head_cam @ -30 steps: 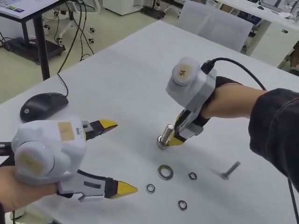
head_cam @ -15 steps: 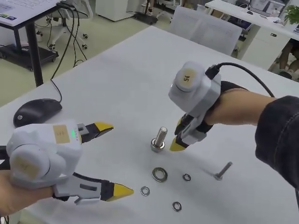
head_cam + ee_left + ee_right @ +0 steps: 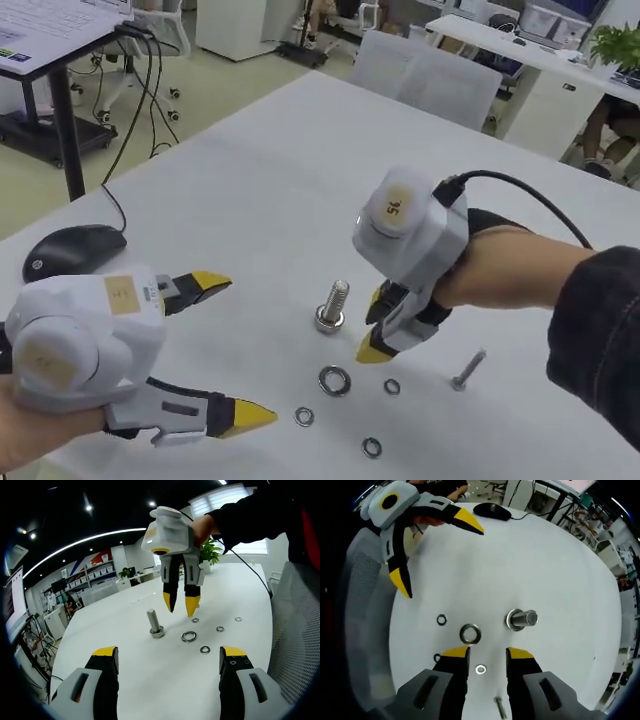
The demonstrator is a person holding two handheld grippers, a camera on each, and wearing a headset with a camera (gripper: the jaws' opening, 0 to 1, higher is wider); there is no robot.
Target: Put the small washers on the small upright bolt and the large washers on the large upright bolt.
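Your right gripper point(image 3: 372, 325) hangs by the large upright bolt point(image 3: 333, 305), jaws a little apart, gripping nothing; in the right gripper view one small washer point(image 3: 480, 669) lies on the white table point(image 3: 280, 180) between its tips; the large washer point(image 3: 334, 380) lies near the bolt's base; the small bolt point(image 3: 467, 369) lies on its side; your left gripper point(image 3: 232, 348) is spread wide, empty.

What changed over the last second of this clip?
The right gripper has left the large bolt, which now stands upright alone. It has drawn back to the loose washers, and its open jaws are now over a small washer. The left gripper stays open and hovering. The washers and the lying small bolt have not moved.
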